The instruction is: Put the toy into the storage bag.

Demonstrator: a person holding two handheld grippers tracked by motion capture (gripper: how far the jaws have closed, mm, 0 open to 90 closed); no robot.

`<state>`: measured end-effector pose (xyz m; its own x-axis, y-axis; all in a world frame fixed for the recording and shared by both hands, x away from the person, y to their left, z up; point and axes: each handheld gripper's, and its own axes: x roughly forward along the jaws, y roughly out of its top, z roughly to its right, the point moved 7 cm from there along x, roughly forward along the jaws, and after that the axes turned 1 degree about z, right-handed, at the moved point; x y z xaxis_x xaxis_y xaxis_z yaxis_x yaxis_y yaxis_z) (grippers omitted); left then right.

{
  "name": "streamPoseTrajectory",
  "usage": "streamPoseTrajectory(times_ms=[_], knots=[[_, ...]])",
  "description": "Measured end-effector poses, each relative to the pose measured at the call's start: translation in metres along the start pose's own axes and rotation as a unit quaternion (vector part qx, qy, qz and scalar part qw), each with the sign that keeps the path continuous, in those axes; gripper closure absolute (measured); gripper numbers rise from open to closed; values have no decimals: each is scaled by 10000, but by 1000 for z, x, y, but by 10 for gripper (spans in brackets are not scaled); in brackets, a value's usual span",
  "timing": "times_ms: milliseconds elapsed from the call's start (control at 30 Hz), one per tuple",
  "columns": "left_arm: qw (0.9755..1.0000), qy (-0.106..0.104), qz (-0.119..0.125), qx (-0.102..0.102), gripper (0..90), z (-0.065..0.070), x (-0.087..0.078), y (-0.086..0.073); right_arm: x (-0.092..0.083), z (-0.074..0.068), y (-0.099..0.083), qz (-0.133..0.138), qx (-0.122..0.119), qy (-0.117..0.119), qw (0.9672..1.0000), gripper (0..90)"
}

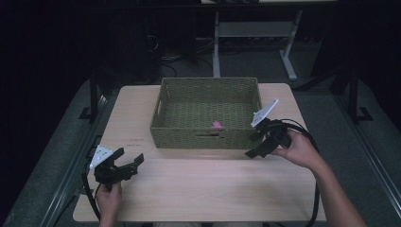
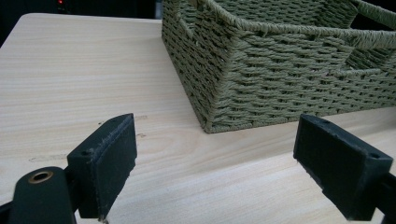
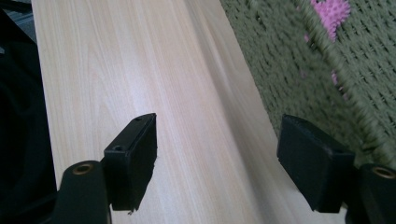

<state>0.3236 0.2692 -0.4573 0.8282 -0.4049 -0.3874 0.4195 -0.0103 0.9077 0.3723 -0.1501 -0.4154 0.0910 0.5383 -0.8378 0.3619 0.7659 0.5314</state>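
We see a pale wooden table [image 1: 198, 184] with a green woven basket [image 1: 206, 137] standing at its far middle. Inside the basket, against the near wall, lies a small pink spiky ball [image 1: 217, 125]. The left gripper [image 1: 130, 166] sits low over the table's near left corner, well apart from the basket, its jaws spread wide with nothing between them. The right gripper [image 1: 253, 145] hangs just beside the basket's near right corner, tilted down toward the table, jaws likewise wide apart and empty. A hand [image 1: 299, 150] holds it from the right.
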Motion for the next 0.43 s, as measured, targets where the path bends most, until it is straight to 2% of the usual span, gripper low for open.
streamPoseTrajectory(times_ms=[267,367,433], knots=[[10000,14,5,4,129,-1,0,0,8,-7,-23,53,149,23,9999,280],[10000,8,7,8,128,0,0,0,10,-11,-34,84,228,-90,9997,271],[10000,7,9,6,128,0,0,0,11,-16,-41,213,236,-241,9992,261]])
